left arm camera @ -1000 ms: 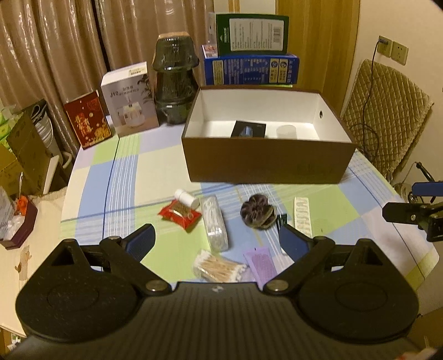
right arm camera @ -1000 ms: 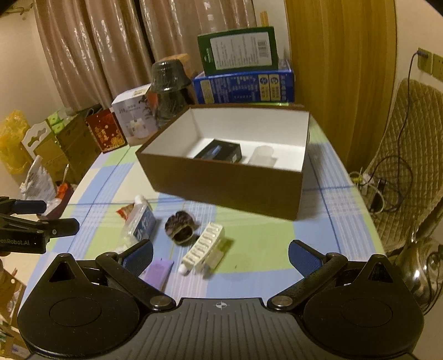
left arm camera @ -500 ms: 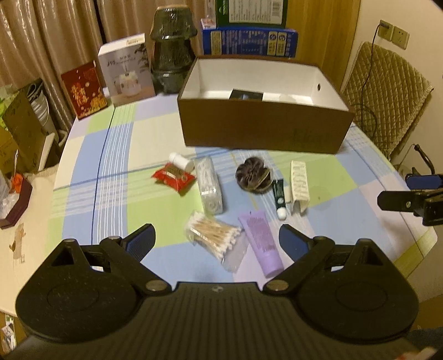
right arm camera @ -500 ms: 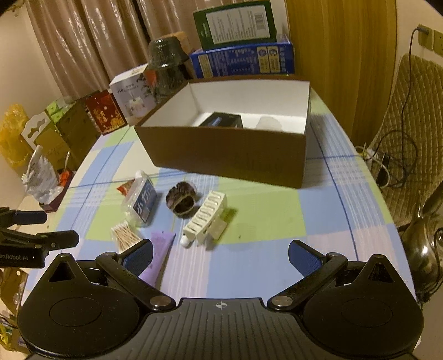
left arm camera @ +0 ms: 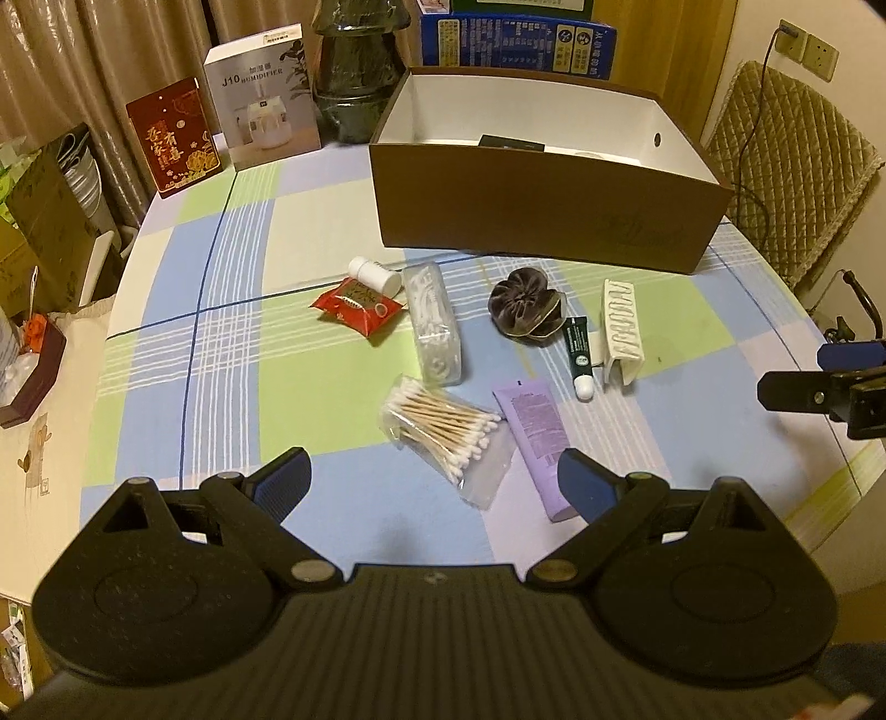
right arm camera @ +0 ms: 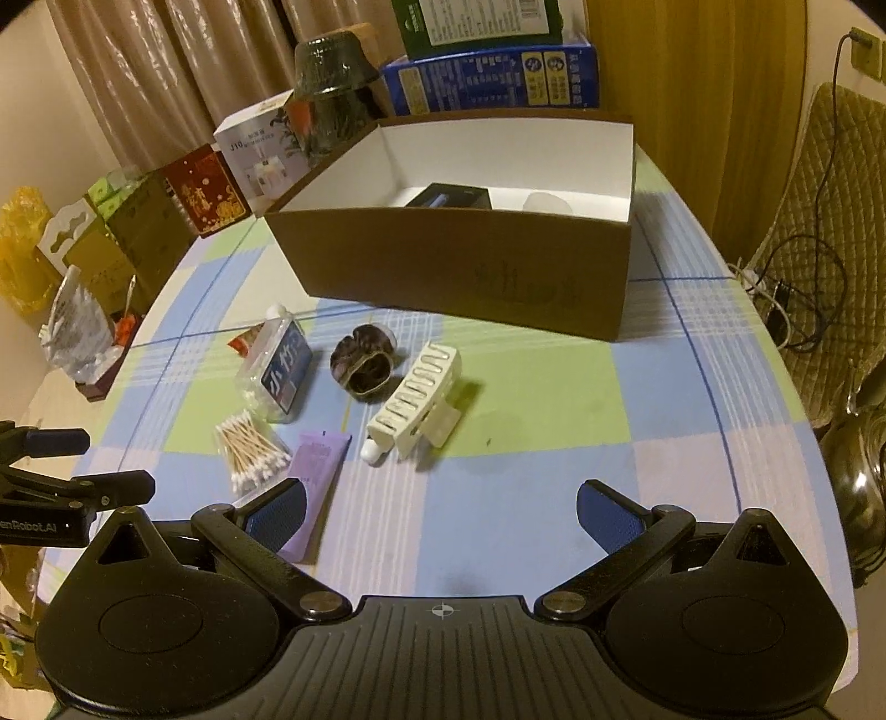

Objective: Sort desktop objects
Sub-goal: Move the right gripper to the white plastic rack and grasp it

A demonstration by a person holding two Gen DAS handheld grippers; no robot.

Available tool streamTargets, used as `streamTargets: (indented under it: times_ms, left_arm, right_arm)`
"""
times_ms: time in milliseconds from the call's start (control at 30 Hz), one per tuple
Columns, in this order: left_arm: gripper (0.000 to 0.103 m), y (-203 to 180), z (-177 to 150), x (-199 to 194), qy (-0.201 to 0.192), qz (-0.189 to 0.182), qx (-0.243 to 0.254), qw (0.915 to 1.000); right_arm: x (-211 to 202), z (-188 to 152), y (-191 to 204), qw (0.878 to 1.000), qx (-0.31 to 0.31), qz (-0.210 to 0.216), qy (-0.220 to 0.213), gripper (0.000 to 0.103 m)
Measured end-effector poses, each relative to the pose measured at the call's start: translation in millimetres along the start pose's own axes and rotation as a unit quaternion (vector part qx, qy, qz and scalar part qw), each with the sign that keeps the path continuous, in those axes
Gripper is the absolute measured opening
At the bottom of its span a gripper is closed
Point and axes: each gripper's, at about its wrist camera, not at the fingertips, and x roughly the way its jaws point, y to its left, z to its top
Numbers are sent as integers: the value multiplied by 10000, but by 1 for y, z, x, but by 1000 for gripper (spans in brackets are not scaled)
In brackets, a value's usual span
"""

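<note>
Small items lie on the checked tablecloth in front of an open brown box (left arm camera: 531,221) (right arm camera: 465,277): a bag of cotton swabs (left arm camera: 443,426) (right arm camera: 249,443), a purple tube (left arm camera: 534,421) (right arm camera: 315,465), a white hair claw (left arm camera: 621,329) (right arm camera: 415,399), a dark scrunchie (left arm camera: 523,304) (right arm camera: 362,360), a clear floss box (left arm camera: 432,321) (right arm camera: 279,371), a red sachet (left arm camera: 354,304), a white bottle (left arm camera: 374,274) and a green tube (left arm camera: 578,349). My left gripper (left arm camera: 434,482) hovers open just short of the swabs. My right gripper (right arm camera: 440,509) is open, near the purple tube. The box holds a dark item (right arm camera: 448,196).
Behind the brown box stand a humidifier carton (left arm camera: 260,116), a red packet (left arm camera: 174,135), a dark glass jar (left arm camera: 357,72) and a blue carton (left arm camera: 515,41). A quilted chair (left arm camera: 792,166) is at the right. The table edge curves close on both sides.
Both grippers have drawn back and tilted down, so the swabs, purple tube and green tube near the front edge now show fully. Nothing on the table has moved.
</note>
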Motion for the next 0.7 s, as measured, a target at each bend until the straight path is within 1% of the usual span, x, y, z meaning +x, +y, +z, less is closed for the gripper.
streamTargets:
  times_ms: [500, 700]
  left_arm:
    - [94, 12, 8, 17, 141, -29, 46, 9999]
    - [93, 12, 14, 32, 201, -76, 139, 9997]
  right_arm:
    - [24, 2, 6, 9995, 205, -62, 221, 101]
    - [38, 4, 9, 9993, 283, -196, 156, 101]
